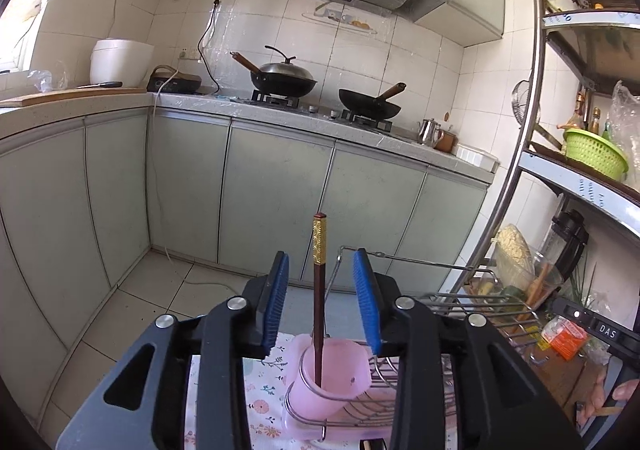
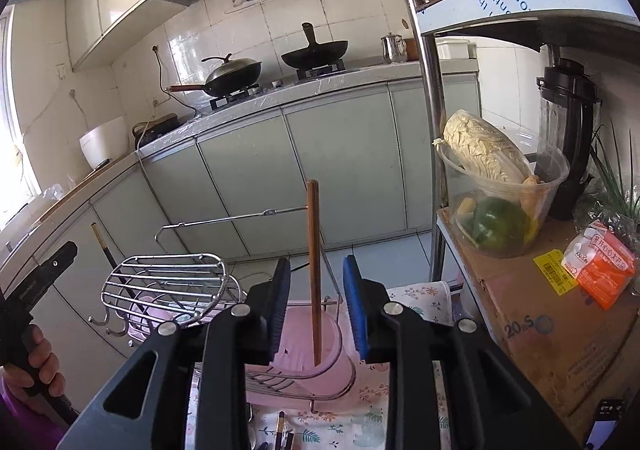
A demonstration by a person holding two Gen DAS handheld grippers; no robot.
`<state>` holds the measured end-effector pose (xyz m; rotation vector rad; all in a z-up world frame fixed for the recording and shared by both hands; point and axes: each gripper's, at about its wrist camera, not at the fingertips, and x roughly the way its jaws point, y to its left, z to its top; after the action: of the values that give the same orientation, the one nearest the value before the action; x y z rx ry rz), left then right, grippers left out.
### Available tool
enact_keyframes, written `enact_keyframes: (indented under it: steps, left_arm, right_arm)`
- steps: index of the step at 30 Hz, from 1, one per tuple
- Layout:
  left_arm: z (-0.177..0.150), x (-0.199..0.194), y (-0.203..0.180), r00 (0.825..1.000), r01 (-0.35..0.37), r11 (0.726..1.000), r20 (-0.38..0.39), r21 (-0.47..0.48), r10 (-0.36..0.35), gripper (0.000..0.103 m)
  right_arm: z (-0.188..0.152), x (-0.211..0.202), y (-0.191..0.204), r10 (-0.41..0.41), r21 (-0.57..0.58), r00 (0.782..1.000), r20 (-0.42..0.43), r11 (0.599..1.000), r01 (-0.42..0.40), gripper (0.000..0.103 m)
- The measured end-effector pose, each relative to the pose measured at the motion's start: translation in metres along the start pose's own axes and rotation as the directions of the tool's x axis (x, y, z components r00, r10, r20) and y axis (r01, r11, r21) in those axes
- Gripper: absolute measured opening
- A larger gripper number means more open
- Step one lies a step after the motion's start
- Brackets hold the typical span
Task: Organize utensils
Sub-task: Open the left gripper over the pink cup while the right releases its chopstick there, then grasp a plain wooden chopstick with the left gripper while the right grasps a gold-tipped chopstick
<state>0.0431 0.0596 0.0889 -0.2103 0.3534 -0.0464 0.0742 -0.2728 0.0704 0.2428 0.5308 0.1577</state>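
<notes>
Chopstick (image 1: 319, 290) stands upright in pink cup (image 1: 328, 378) between left claw (image 1: 320, 298) pads, untouched. Both claws gape; right claw (image 2: 316, 302) likewise flanks a chopstick (image 2: 314, 270).

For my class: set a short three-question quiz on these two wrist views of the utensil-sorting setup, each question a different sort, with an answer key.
1. True or false: the left gripper is clamped on the gold-banded chopstick.
2. Multiple choice: the brown chopstick between the right gripper fingers stands in (A) a pink cup, (B) a wok, (C) the green basket.
3. Fill in: the pink cup sits in a metal wire ____.

Key
1. False: both blue pads stand apart from it, jaws open.
2. A
3. rack
</notes>
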Motion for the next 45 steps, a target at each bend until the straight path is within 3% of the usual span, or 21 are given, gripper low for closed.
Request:
enact_keyframes:
  steps: [2, 6, 9, 16, 19, 21, 25, 26, 28, 30, 34, 38, 45]
  left_arm:
    - [-0.003, -0.012, -0.003, 1.000, 0.013, 1.000, 0.000, 0.009, -0.013, 0.034]
    - [-0.017, -0.031, -0.010, 0.998, 0.056, 0.998, -0.028, 0.038, -0.055, 0.034]
    - [-0.032, -0.034, -0.016, 0.992, 0.090, 0.995, -0.090, 0.046, -0.086, 0.034]
    - [-0.085, -0.016, -0.025, 0.948, 0.143, 0.989, -0.294, 0.038, -0.126, 0.034]
    - [-0.110, -0.001, -0.031, 0.906, 0.162, 0.986, -0.403, 0.043, -0.132, 0.034]
    - [-0.127, 0.013, -0.034, 0.867, 0.169, 0.984, -0.483, 0.049, -0.125, 0.034]
    - [-0.164, 0.044, -0.030, 0.761, 0.184, 0.983, -0.631, -0.015, -0.152, 0.034]
    - [-0.174, 0.053, -0.028, 0.725, 0.190, 0.981, -0.666, -0.050, -0.174, 0.033]
    - [-0.187, 0.065, -0.025, 0.677, 0.182, 0.978, -0.709, -0.099, -0.197, 0.033]
    - [-0.199, 0.075, -0.022, 0.645, 0.171, 0.976, -0.734, -0.132, -0.212, 0.033]
    - [-0.213, 0.088, -0.020, 0.604, 0.167, 0.970, -0.759, -0.178, -0.243, 0.024]
    - [-0.217, 0.092, -0.025, 0.596, 0.177, 0.967, -0.761, -0.185, -0.255, 0.010]
    - [-0.208, 0.080, -0.019, 0.640, 0.149, 0.977, -0.738, -0.156, -0.215, 0.006]
  right_arm:
    - [-0.005, -0.010, -0.001, 0.004, 0.006, 1.000, 0.006, 1.000, -0.004, 0.040]
    - [-0.023, -0.024, -0.004, 0.021, 0.017, 1.000, -0.012, 1.000, -0.021, 0.039]
    - [-0.039, -0.027, -0.006, 0.031, 0.031, 0.998, -0.047, 0.999, -0.030, 0.039]
    - [-0.088, -0.013, -0.014, 0.052, 0.065, 0.980, -0.190, 0.997, -0.040, 0.040]
    - [-0.108, -0.004, -0.017, 0.078, 0.091, 0.964, -0.255, 0.994, -0.057, 0.040]
    - [-0.118, 0.000, -0.018, 0.087, 0.099, 0.955, -0.283, 0.993, -0.061, 0.040]
    - [-0.135, 0.009, -0.024, 0.098, 0.123, 0.938, -0.333, 0.991, -0.060, 0.040]
    - [-0.137, 0.011, -0.026, 0.105, 0.132, 0.934, -0.341, 0.989, -0.062, 0.039]
    - [-0.142, 0.014, -0.029, 0.111, 0.146, 0.928, -0.354, 0.987, -0.063, 0.039]
    - [-0.146, 0.016, -0.032, 0.118, 0.160, 0.923, -0.367, 0.985, -0.063, 0.039]
    - [-0.151, 0.020, -0.036, 0.130, 0.183, 0.916, -0.380, 0.981, -0.063, 0.039]
    - [-0.153, 0.025, -0.035, 0.141, 0.194, 0.909, -0.392, 0.979, -0.068, 0.039]
    - [-0.156, 0.030, -0.028, 0.150, 0.188, 0.899, -0.411, 0.979, -0.077, 0.039]
